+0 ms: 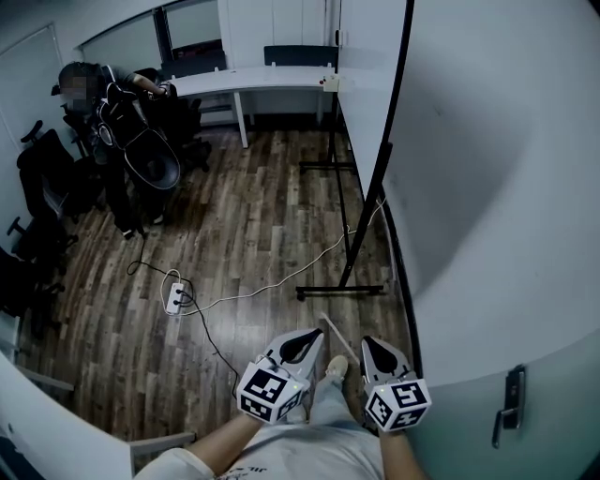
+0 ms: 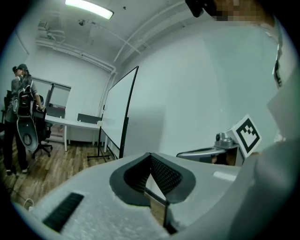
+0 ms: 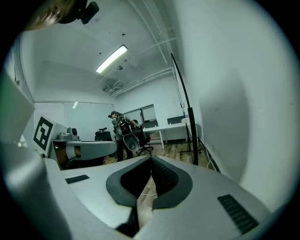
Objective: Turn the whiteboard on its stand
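Ceiling light in gripper views only; whiteboard in all.

Wood floor lies open at centre and lower left. The whiteboard stand, a white cable and a power strip cross it; wall blocks the right.

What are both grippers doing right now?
Left gripper: closed, holding nothing.
Right gripper: closed, holding nothing.
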Demonstrator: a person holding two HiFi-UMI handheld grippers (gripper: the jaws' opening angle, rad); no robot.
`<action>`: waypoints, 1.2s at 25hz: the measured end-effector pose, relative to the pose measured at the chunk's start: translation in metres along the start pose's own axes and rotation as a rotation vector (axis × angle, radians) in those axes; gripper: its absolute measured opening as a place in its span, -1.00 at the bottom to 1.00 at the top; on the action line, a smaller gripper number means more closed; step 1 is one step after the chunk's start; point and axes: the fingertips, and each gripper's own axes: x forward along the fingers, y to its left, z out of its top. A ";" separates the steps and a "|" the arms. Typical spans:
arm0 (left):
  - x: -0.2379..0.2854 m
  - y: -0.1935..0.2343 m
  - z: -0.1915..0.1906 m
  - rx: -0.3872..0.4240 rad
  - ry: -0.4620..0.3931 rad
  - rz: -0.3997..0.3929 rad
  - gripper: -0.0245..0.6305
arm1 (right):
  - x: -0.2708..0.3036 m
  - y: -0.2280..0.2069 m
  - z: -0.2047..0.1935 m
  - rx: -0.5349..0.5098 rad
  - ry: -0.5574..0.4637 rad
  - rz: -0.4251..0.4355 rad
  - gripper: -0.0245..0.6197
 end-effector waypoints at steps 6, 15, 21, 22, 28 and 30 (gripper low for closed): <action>0.037 0.024 0.007 -0.004 0.000 0.002 -0.89 | 0.039 -0.029 0.012 0.005 -0.009 0.006 -0.90; 0.131 0.081 0.027 0.002 0.017 0.033 -0.89 | 0.121 -0.102 0.049 -0.013 -0.015 0.022 -0.90; 0.189 0.108 0.052 0.005 -0.014 0.040 -0.89 | 0.164 -0.147 0.078 -0.035 -0.024 0.039 -0.90; 0.198 0.111 0.053 0.000 -0.014 0.043 -0.89 | 0.169 -0.154 0.080 -0.036 -0.021 0.040 -0.90; 0.247 0.130 0.062 -0.008 -0.007 0.077 -0.89 | 0.204 -0.194 0.096 -0.044 -0.009 0.062 -0.90; 0.252 0.134 0.064 -0.011 -0.010 0.088 -0.89 | 0.209 -0.199 0.099 -0.048 -0.011 0.068 -0.90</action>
